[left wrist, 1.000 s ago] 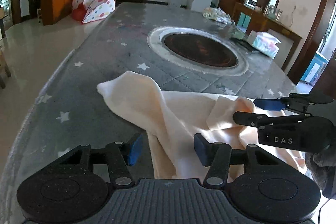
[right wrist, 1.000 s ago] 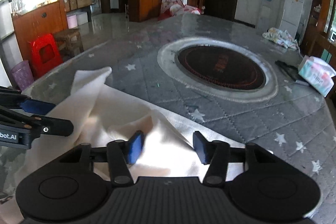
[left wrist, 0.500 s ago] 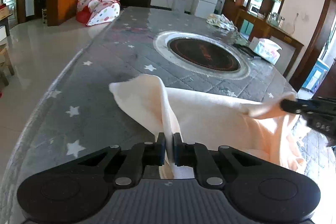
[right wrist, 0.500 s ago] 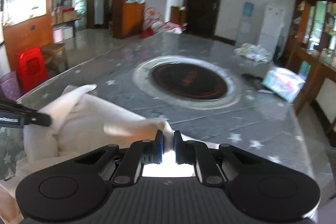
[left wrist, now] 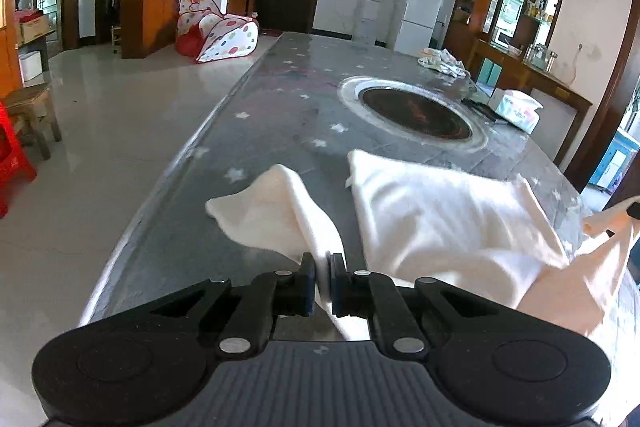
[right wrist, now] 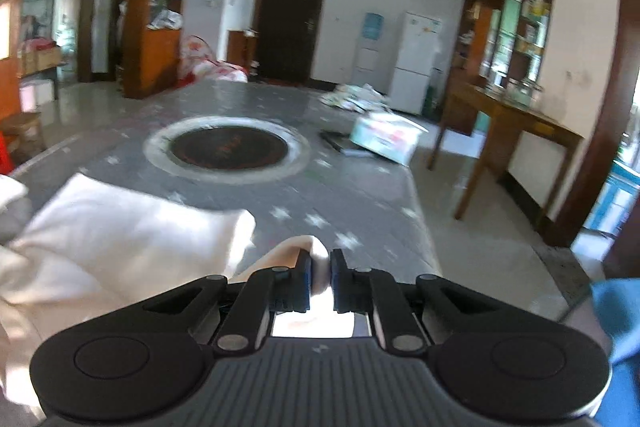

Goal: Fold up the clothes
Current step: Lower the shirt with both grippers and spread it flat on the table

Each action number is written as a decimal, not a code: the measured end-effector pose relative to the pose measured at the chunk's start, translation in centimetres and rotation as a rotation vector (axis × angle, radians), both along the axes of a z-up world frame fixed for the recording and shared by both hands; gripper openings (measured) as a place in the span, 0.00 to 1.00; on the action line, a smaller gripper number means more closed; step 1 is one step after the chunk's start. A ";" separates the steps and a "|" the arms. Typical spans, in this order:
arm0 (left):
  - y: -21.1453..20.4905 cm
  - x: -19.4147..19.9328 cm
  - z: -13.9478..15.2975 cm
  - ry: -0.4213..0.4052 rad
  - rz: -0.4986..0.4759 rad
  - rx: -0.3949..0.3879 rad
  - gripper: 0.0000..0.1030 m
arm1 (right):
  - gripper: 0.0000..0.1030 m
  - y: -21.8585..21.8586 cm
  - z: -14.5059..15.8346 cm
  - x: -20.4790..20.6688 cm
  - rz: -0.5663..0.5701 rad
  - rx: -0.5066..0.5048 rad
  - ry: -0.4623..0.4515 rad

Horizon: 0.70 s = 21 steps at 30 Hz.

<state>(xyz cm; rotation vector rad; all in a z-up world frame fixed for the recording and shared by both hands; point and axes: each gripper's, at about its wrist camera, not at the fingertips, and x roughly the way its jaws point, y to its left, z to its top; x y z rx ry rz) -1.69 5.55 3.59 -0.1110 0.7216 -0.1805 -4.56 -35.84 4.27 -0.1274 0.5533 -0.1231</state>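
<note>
A cream-white garment (left wrist: pixel 448 215) lies on the near end of the grey star-patterned table (left wrist: pixel 288 115). My left gripper (left wrist: pixel 323 285) is shut on one edge of it; a flap (left wrist: pixel 276 207) hangs out to the left. My right gripper (right wrist: pixel 320 281) is shut on another edge of the same garment (right wrist: pixel 120 227), which spreads to its left. The cloth is lifted and stretched between the two. In the left wrist view the right gripper's tip (left wrist: pixel 634 209) shows at the far right edge with cloth bunched at it.
A round dark hotplate (left wrist: pixel 416 111) is set in the table's middle. A tissue pack (left wrist: pixel 516 107), a dark flat item (right wrist: pixel 340 143) and a crumpled patterned cloth (left wrist: pixel 442 61) lie at the far right. A wooden side table (right wrist: pixel 508 135) stands right of the table.
Both grippers closed on the garment's edges, then lifted and pulled apart, left one leftwards and right one rightwards. The cloth is now stretched between them and raised off the table.
</note>
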 end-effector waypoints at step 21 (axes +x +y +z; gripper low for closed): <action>-5.1 -5.4 0.6 -0.034 -0.244 -0.048 0.49 | 0.40 2.5 -1.8 -7.3 0.157 0.285 0.053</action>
